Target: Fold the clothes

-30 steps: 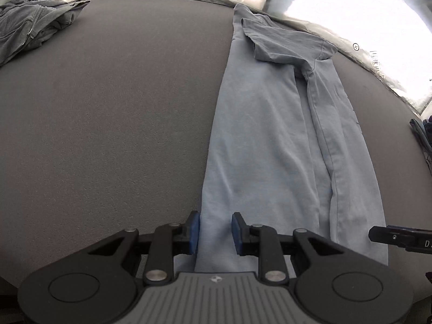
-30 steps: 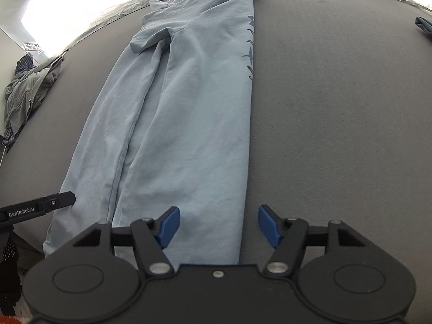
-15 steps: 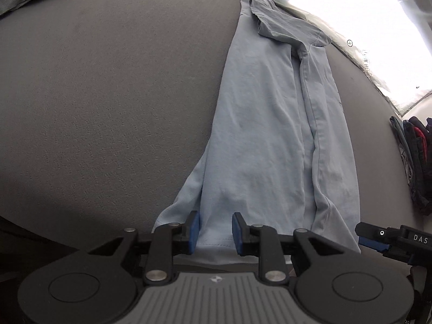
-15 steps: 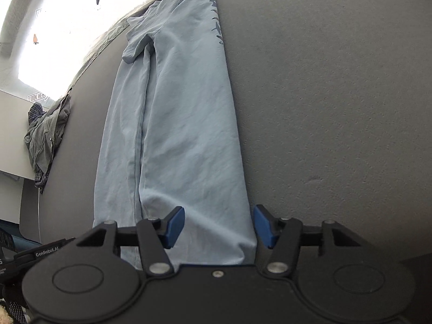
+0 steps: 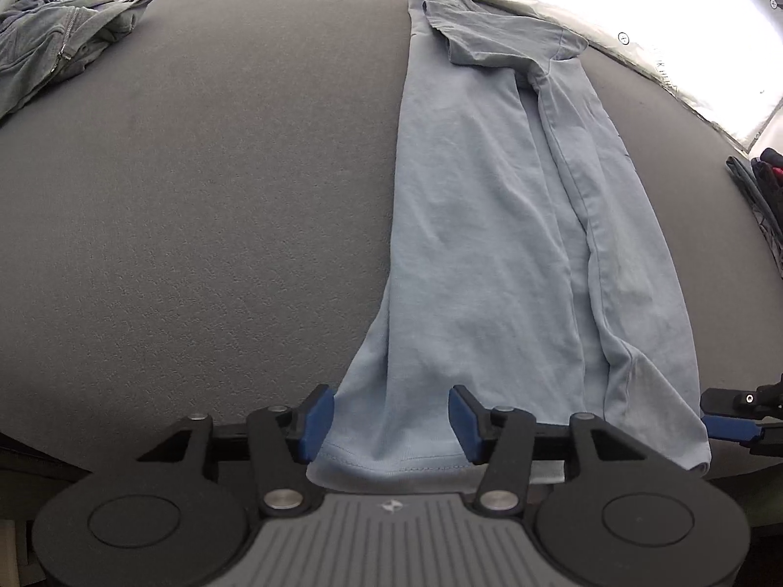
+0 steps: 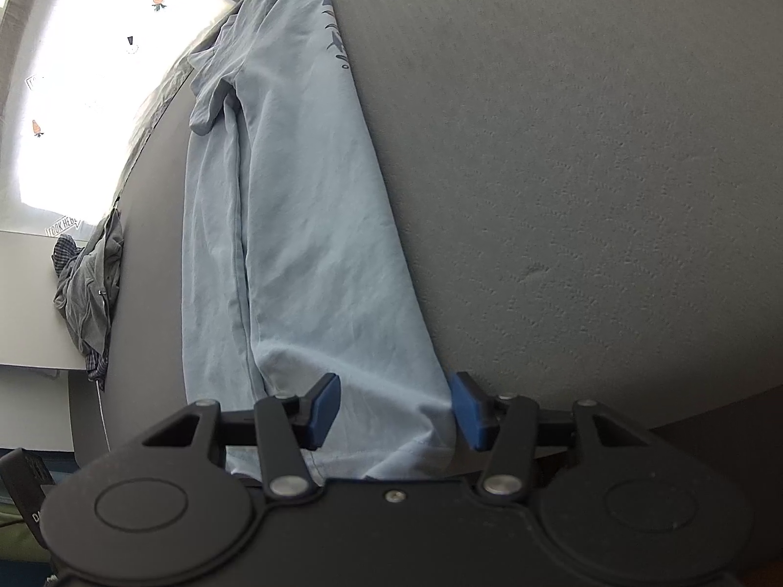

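Pale blue T-shirt (image 5: 494, 225) lies folded lengthwise into a long strip on the grey table (image 5: 205, 186), its hem hanging over the near edge. Left gripper (image 5: 391, 416) straddles the hem's left corner, jaws opening, pads clear of cloth. Right gripper (image 6: 395, 411) straddles the right corner, jaws closing, not yet pinching. Grey clothes (image 5: 54, 49) sit heaped at the far left.

Light blue T-shirt (image 5: 489, 225), folded lengthwise into a long narrow strip, lying flat on the grey surface (image 5: 205, 186) from the near edge to the far edge, its hem draping slightly over the near edge. One short sleeve folded across the top at the far end; dark printed lettering along one long side; soft creases running lengthwise.
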